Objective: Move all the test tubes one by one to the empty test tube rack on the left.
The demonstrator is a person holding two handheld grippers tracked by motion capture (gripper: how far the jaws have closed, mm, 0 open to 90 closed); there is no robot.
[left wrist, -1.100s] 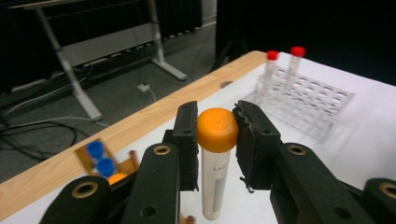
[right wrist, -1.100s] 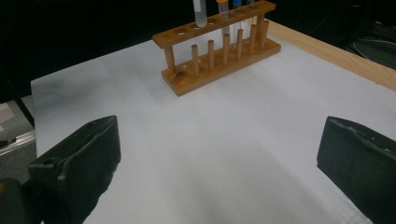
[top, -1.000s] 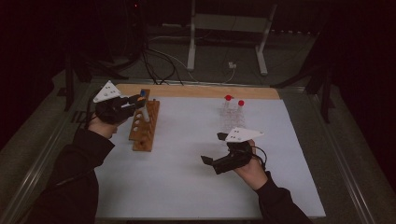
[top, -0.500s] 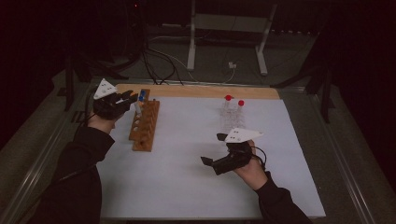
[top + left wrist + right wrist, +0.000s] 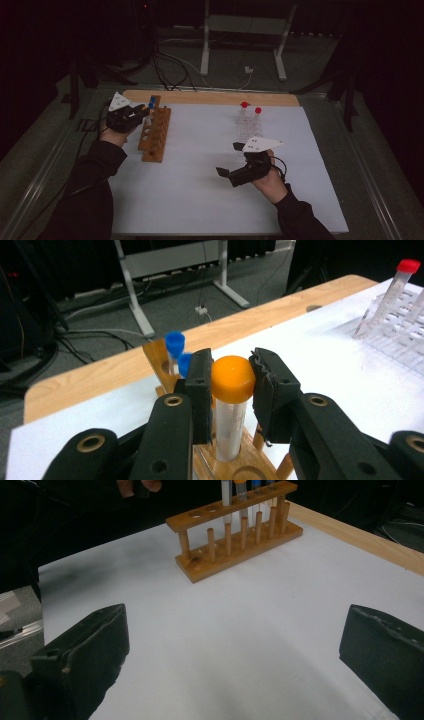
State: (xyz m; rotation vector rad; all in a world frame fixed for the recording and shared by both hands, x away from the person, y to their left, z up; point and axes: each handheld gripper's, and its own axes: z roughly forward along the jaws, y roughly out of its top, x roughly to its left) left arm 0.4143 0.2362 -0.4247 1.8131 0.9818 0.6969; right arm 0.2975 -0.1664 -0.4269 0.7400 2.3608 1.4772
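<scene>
A wooden test-tube rack [image 5: 155, 135] stands on the left of the white sheet, also seen as the rack [image 5: 235, 535] from the right gripper view. An orange-capped tube [image 5: 232, 377] stands upright in a rack hole [image 5: 245, 470]. My left gripper [image 5: 232, 385] has its jaws pressed against both sides of that cap. Two blue-capped tubes [image 5: 175, 342] sit just behind it at the rack's far end. From above, the left gripper [image 5: 142, 111] is at the rack's far left. My right gripper [image 5: 225, 175] hovers wide open over the bare sheet, as [image 5: 235, 645] shows, holding nothing.
A clear plastic rack [image 5: 247, 125] with two red-capped tubes [image 5: 244, 104] stands at the back right of the sheet; one red-capped tube [image 5: 400, 280] shows beyond the left jaws. A wooden strip [image 5: 210, 97] borders the table's far edge. Cables and a metal stand lie on the floor behind.
My left gripper moved from over the middle of the wooden rack toward its far end and left side. The right gripper has stayed nearly still and open.
</scene>
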